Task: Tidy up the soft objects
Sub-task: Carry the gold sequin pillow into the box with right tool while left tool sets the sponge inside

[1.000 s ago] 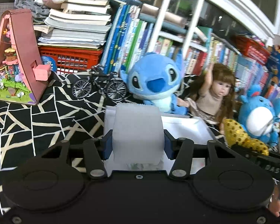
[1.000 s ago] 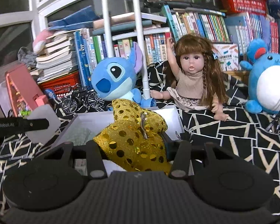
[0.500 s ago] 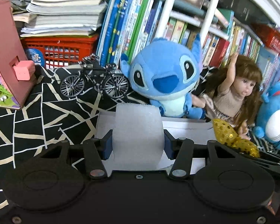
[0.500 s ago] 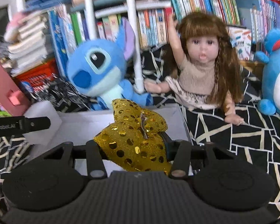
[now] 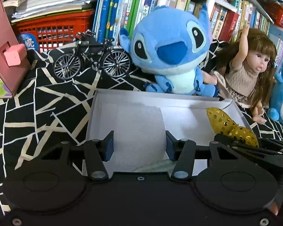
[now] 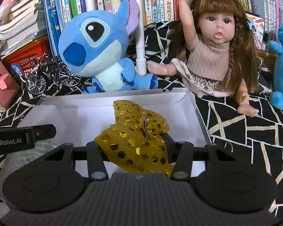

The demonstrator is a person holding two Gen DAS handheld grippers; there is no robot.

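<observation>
Foam block (image 5: 139,131): in the left wrist view I see my left hand-held gripper (image 5: 139,144) clamped on it above the white box (image 5: 96,109). In the right wrist view, my right hand-held gripper (image 6: 134,146) clamps the gold sequined bow (image 6: 135,133) over that box (image 6: 196,111); pale green cloth (image 6: 37,150) lies inside.

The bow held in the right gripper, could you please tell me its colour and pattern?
The bow is gold with shiny sequin dots, clearest in the right wrist view.
</observation>
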